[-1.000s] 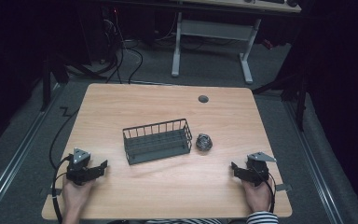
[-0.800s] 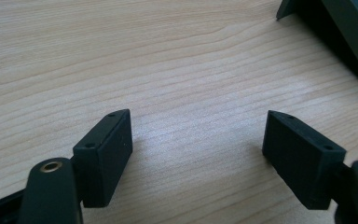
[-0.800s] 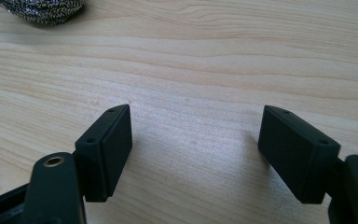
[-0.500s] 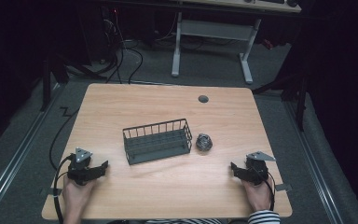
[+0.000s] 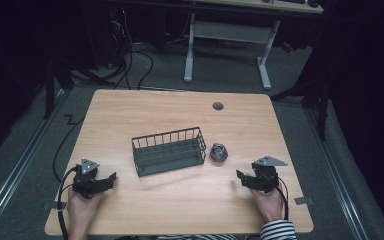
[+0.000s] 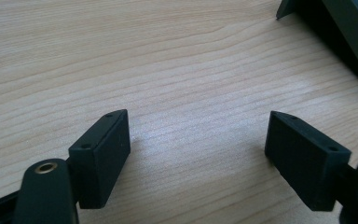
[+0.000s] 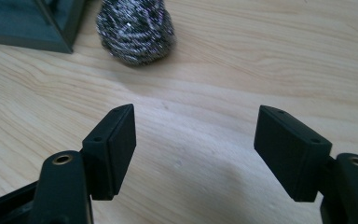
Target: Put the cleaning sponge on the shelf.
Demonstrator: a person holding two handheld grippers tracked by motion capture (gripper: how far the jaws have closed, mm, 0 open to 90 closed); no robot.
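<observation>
Two claws rest low over the counter (image 5: 130, 110), both released and empty; right claw (image 7: 195, 140), its jaws just narrowing, faces the steel scourer (image 5: 219, 152) (lying just beside the wire basket (image 5: 168, 151)); left claw (image 6: 198, 149) waits apart.

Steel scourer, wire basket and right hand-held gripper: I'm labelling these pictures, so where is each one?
steel scourer (image 7: 136, 33), right gripper view, on its coiled front.
wire basket (image 5: 141, 165), high view, on its near wall.
right hand-held gripper (image 7: 195, 149), right gripper view, midway between its open jaws.
</observation>
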